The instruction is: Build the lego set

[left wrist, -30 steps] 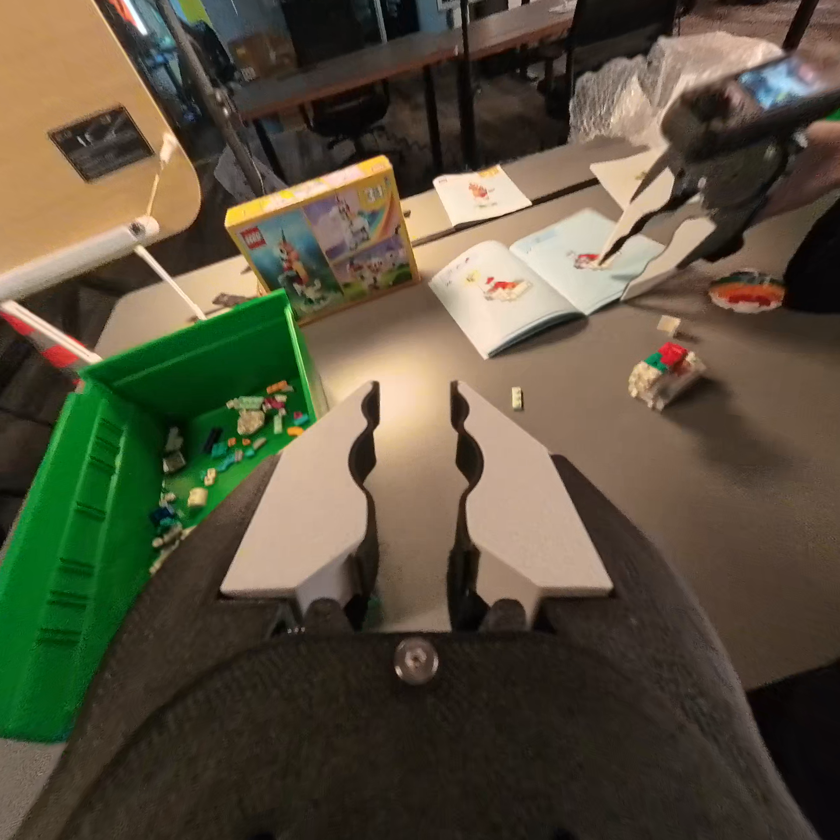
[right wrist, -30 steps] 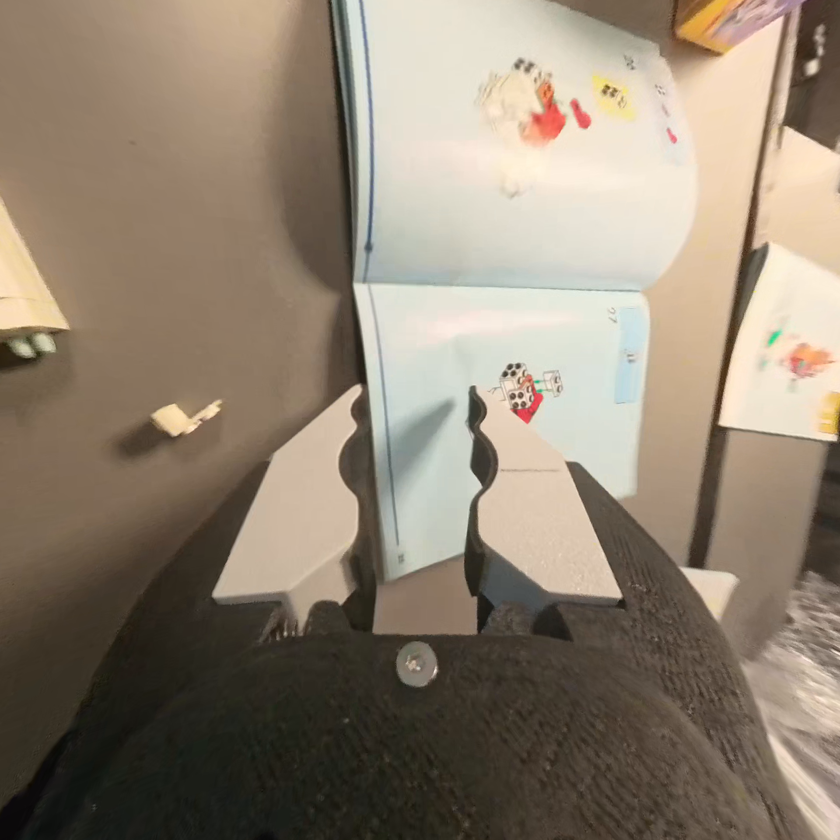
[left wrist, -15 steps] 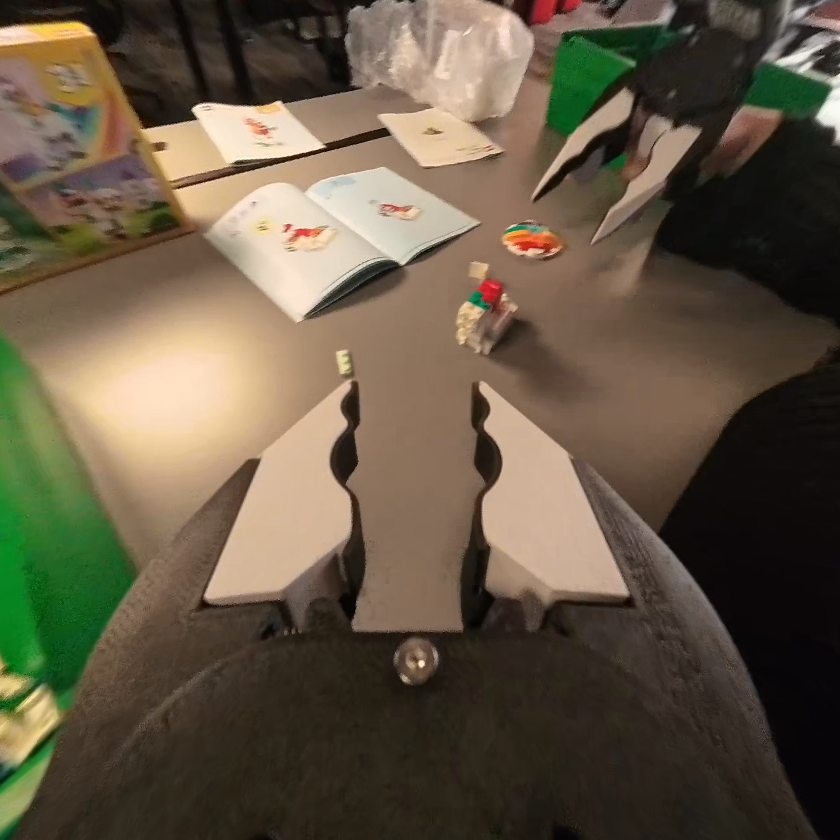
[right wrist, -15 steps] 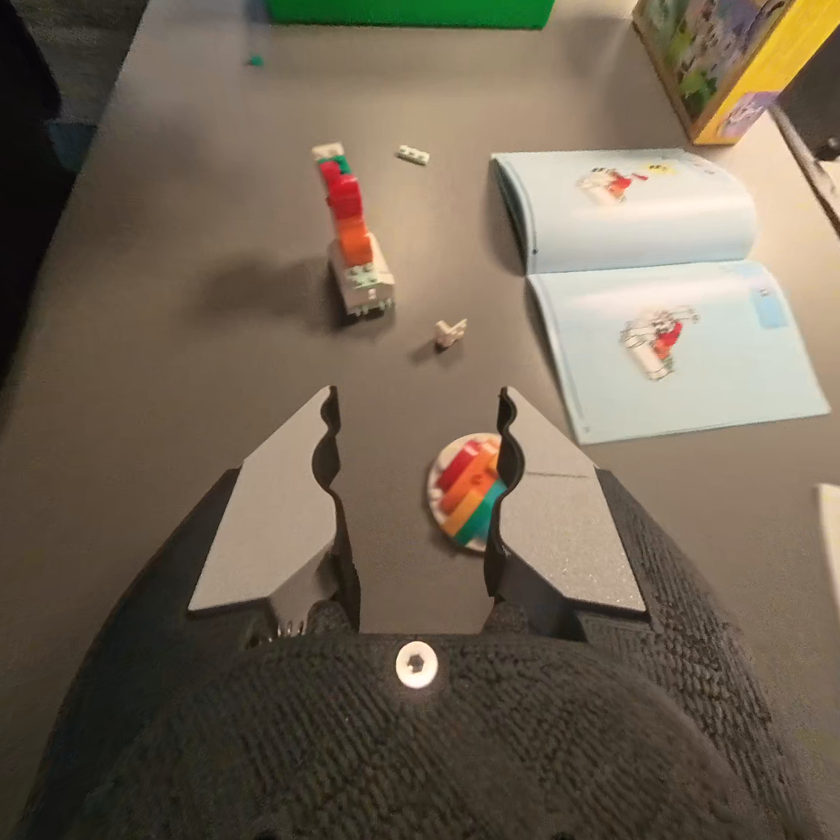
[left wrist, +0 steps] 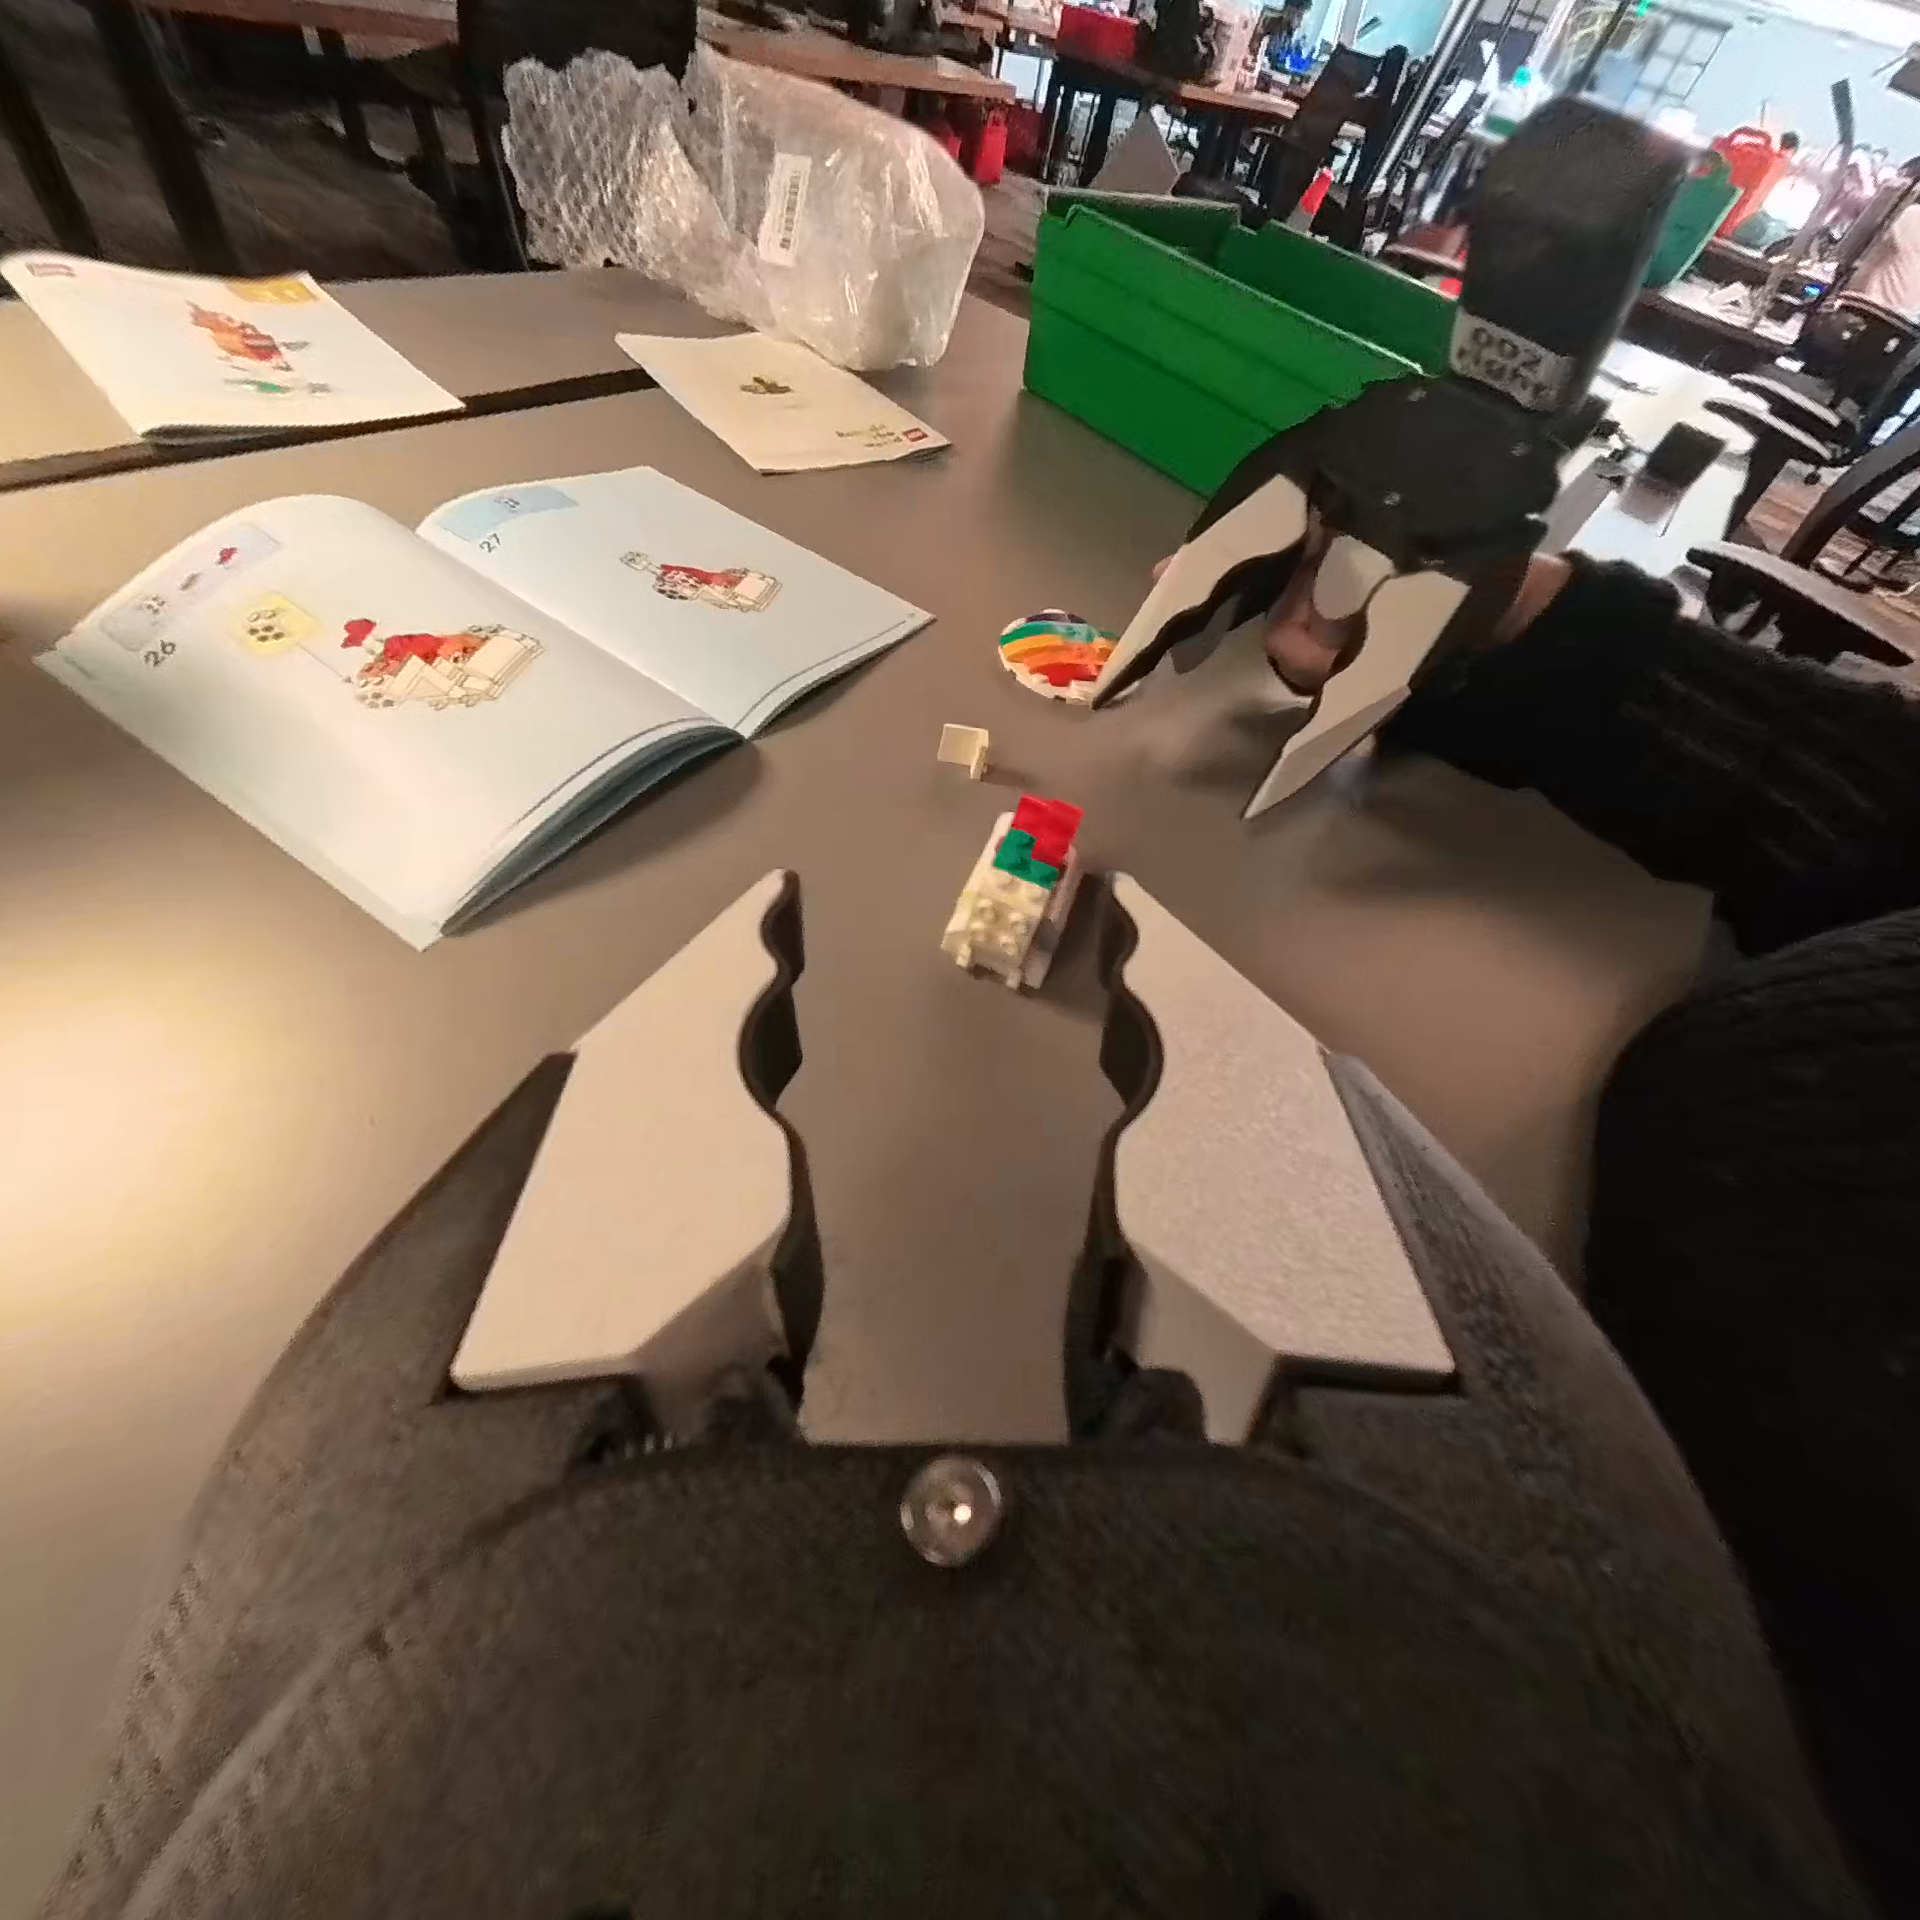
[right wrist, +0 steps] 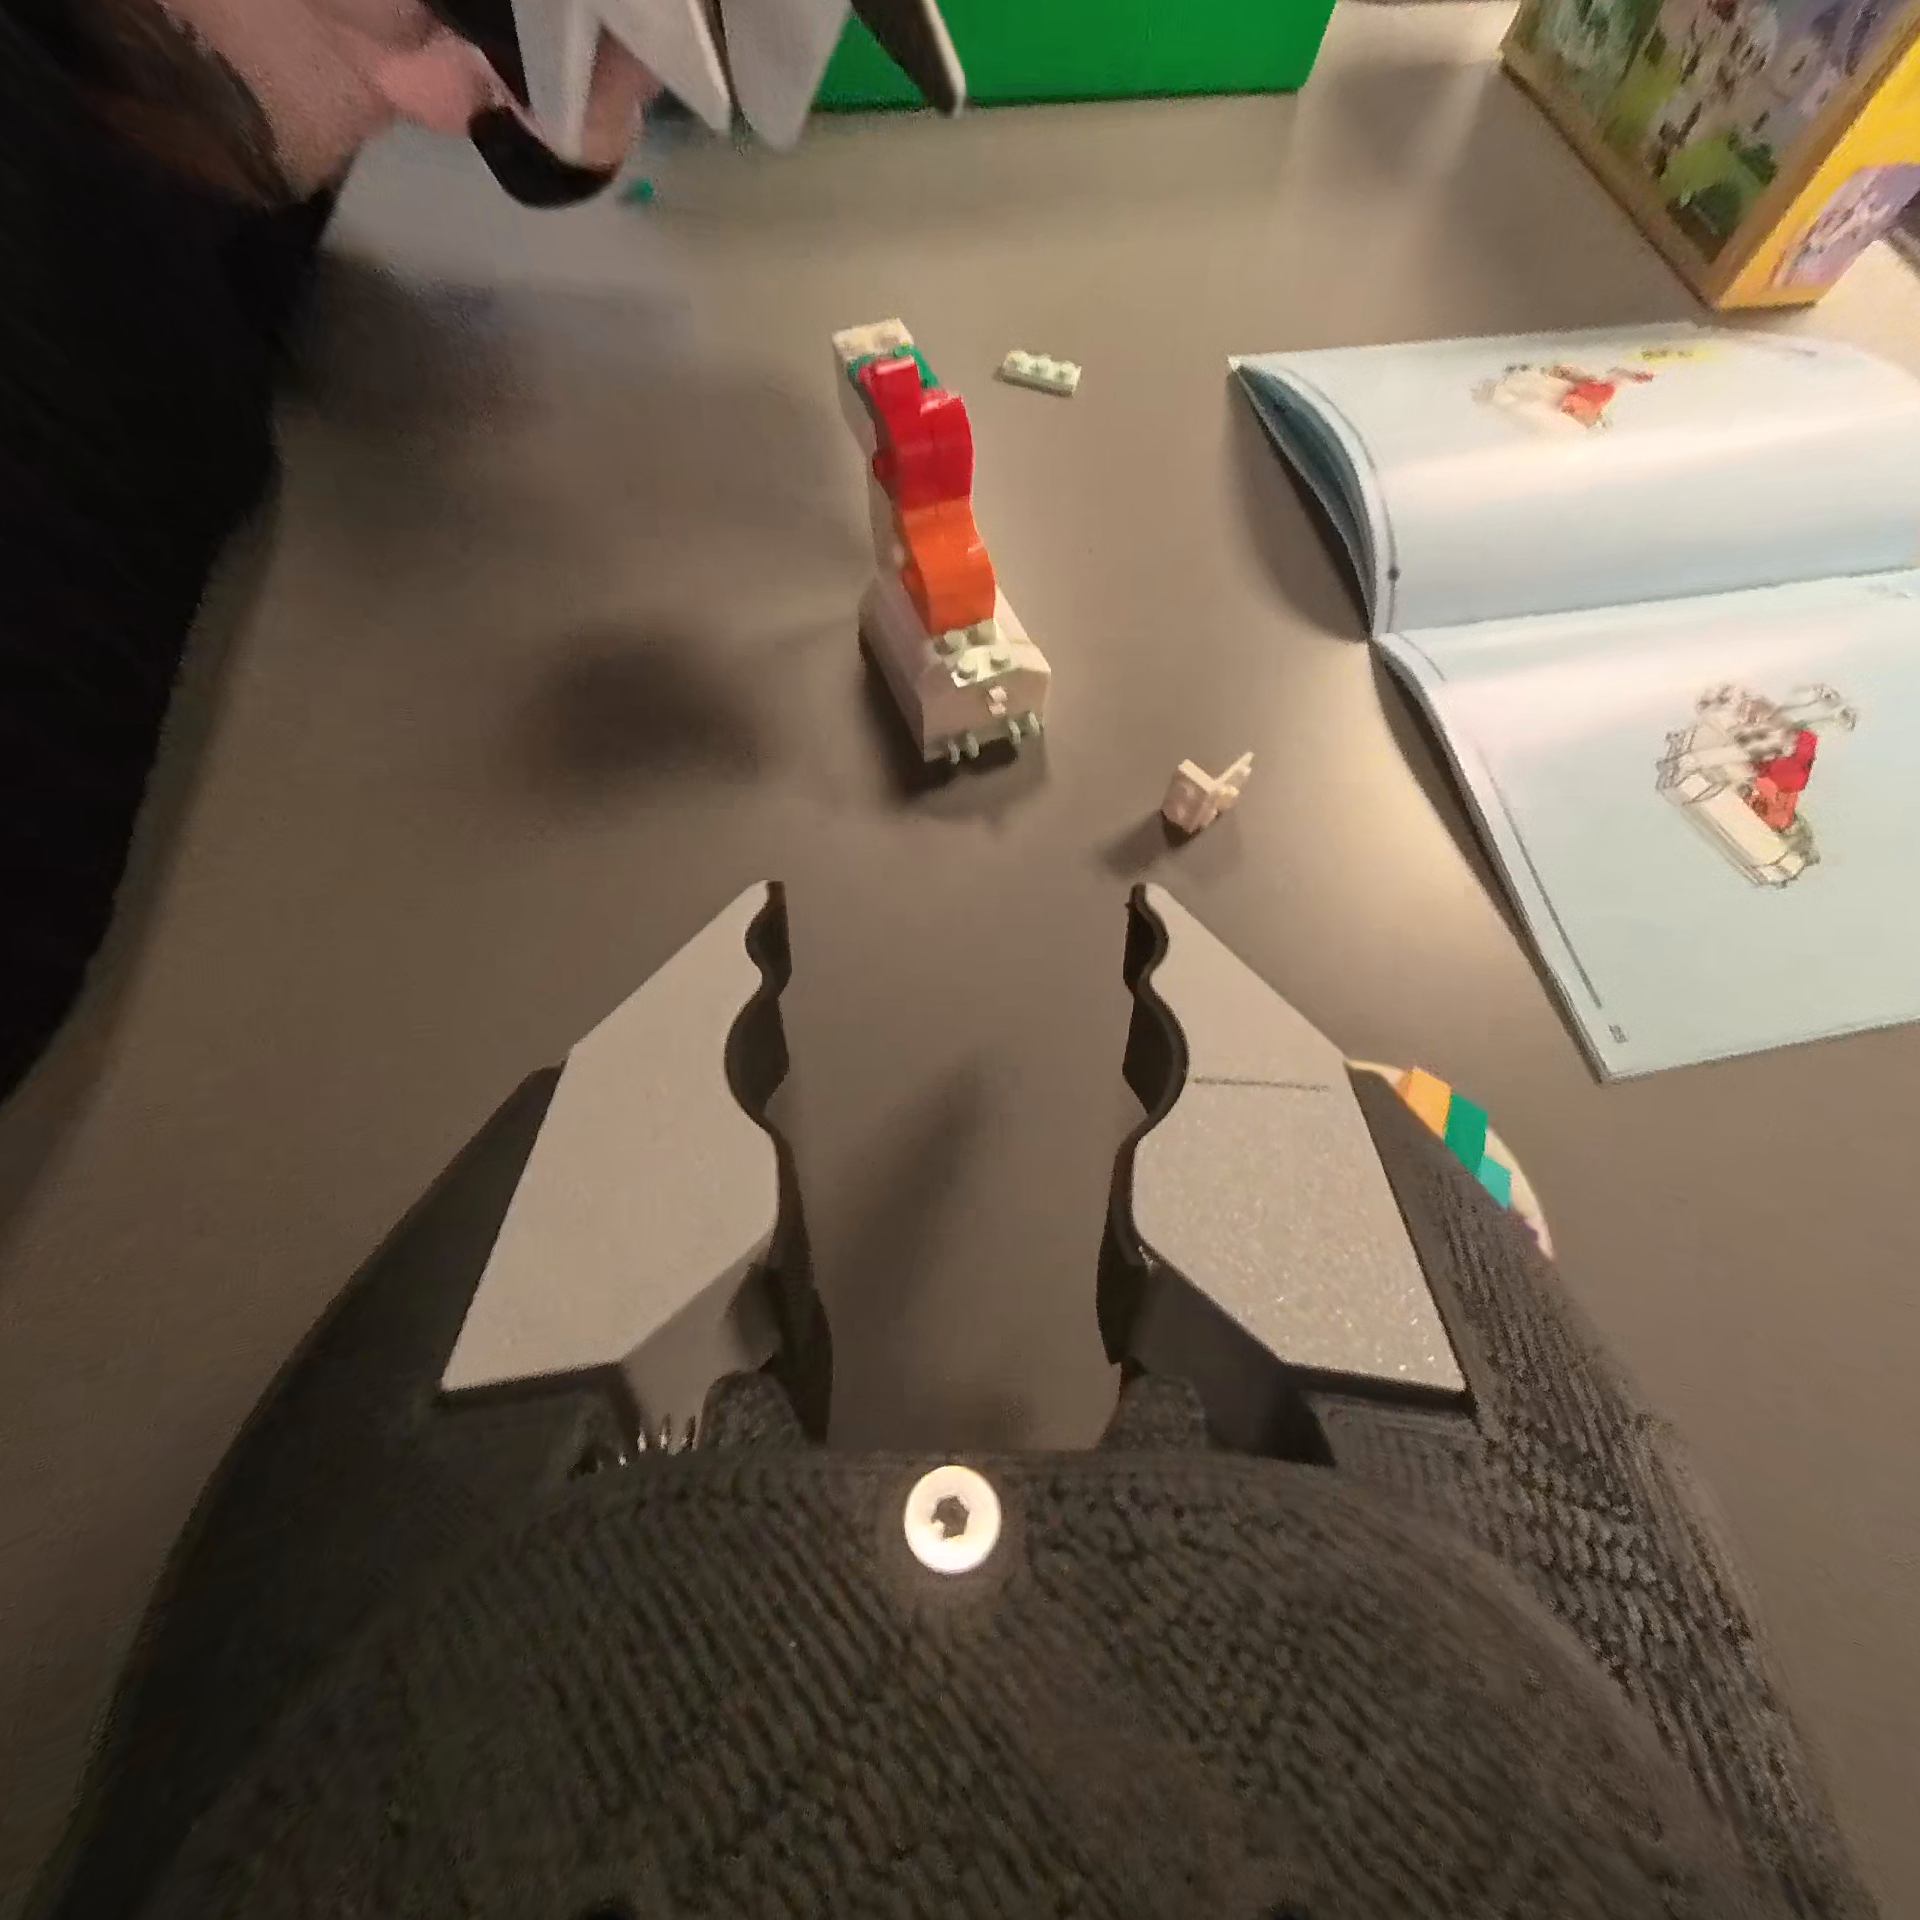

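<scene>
A small lego build [left wrist: 1013, 904] of white, green, red and orange bricks lies on its side on the grey table [left wrist: 260, 1091]. My left gripper [left wrist: 951, 894] is open and empty, and the build lies just past its tips, close to the right finger. My right gripper [right wrist: 956, 899] is open and empty, with the build [right wrist: 935, 551] a short way ahead of it. A small white piece [right wrist: 1205, 795] lies just beyond its right fingertip. A round rainbow disc [right wrist: 1465, 1132] is half hidden behind its right finger. The left wrist view shows the right gripper [left wrist: 1174, 748] beside the disc [left wrist: 1055, 652].
An open instruction booklet [left wrist: 488, 665] lies left of the build. Two more booklets [left wrist: 208, 343] [left wrist: 779, 405], a bubble-wrap bag [left wrist: 748, 208] and a green bin [left wrist: 1195, 343] are farther back. A pale green plate [right wrist: 1041, 371], the set box [right wrist: 1745, 135] and the left gripper [right wrist: 862, 104] show in the right wrist view.
My left gripper swung right, away from the green bin, moved up to the build and opened wider. My right gripper left the booklet, drew back past the rainbow disc and opened wider.
</scene>
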The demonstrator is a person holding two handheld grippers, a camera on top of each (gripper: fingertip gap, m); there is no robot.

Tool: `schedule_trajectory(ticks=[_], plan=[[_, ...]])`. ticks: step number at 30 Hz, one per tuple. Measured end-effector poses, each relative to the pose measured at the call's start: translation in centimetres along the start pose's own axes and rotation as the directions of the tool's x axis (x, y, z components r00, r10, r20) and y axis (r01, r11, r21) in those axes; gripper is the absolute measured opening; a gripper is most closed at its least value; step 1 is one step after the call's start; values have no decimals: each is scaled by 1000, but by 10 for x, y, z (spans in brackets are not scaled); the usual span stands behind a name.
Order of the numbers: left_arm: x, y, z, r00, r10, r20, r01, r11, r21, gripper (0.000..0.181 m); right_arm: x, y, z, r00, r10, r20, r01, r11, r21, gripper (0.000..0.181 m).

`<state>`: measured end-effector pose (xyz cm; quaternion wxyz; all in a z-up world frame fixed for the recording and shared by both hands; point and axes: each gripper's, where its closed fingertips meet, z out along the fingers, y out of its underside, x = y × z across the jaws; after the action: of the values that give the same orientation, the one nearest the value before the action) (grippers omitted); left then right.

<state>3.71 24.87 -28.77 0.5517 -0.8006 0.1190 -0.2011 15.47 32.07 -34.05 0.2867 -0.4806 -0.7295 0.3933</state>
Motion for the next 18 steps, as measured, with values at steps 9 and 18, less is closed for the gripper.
schedule_trajectory(ticks=[9,18], plan=[[-17,-8,6,954,222,200,-248,961,119,64,35,-45,-26,897,-111,-428,233,941,246,52],[-2,-17,3,926,302,228,-343,924,171,67,59,-48,-41,806,-89,-586,298,915,271,40]])
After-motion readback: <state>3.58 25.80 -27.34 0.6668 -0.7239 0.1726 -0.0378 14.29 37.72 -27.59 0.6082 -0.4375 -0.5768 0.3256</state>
